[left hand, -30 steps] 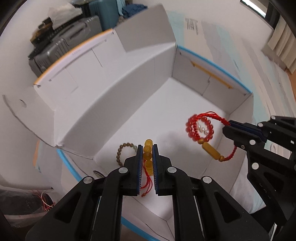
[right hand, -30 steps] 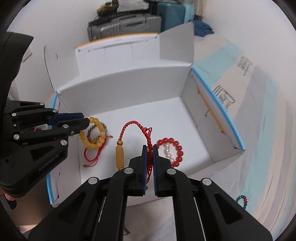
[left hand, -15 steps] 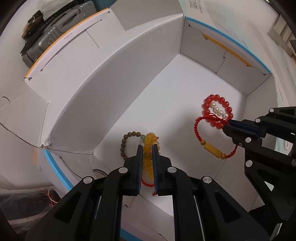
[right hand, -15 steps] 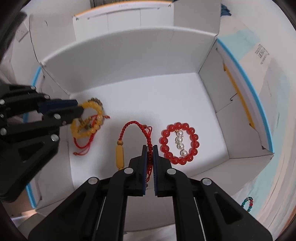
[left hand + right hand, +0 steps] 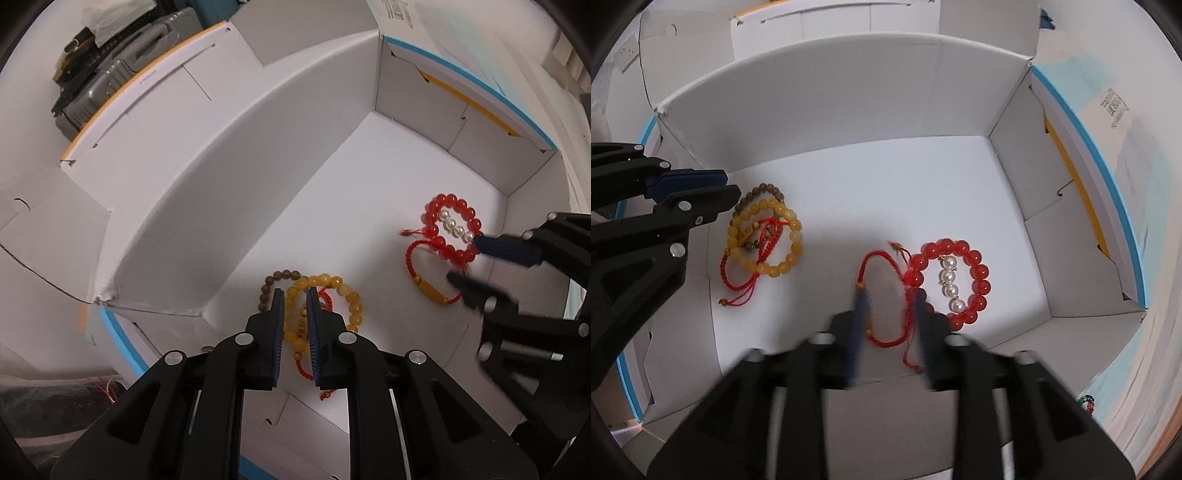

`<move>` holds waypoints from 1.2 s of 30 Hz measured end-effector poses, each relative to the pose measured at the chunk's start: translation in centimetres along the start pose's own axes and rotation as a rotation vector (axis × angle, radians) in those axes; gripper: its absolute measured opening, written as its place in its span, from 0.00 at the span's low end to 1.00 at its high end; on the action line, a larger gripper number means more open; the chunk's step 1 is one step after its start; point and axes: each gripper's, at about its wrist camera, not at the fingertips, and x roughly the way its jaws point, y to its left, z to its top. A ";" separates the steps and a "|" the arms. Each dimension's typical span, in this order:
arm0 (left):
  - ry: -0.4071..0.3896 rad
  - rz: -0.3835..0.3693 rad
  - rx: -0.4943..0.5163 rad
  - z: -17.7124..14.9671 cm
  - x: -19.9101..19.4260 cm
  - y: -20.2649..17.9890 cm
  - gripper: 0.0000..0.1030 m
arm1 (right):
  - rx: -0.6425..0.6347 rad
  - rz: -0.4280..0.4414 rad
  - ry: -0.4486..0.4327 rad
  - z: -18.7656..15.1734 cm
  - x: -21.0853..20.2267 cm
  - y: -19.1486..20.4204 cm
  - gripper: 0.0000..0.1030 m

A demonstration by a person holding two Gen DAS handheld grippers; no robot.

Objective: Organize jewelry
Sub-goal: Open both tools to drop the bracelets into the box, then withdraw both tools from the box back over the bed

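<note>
While both my jaws are opening, my right gripper has released the red cord bracelet and my left gripper the yellow bead bracelet onto the white box floor; both lie delivered.

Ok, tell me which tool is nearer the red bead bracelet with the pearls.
Right. The right tool sits beside the red bead bracelet, jaws opening around the red cord bracelet. The left tool is across the box, over the yellow bead bracelet.

Seemingly five bracelets, one white box, two hand-held grippers.
</note>
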 end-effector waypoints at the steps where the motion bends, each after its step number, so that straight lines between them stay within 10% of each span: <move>1: -0.006 0.006 -0.004 0.1 -0.2 0.1 0.20 | 0.005 0.000 -0.008 0.0 -0.2 -0.1 0.42; 20: -0.169 0.064 -0.069 0.0 -4.9 0.0 0.92 | 0.024 -0.024 -0.152 -1.1 -5.5 -0.3 0.75; 36: -0.249 0.029 -0.114 0.1 -8.5 -1.8 0.94 | 0.069 -0.032 -0.225 -3.4 -9.2 -1.8 0.93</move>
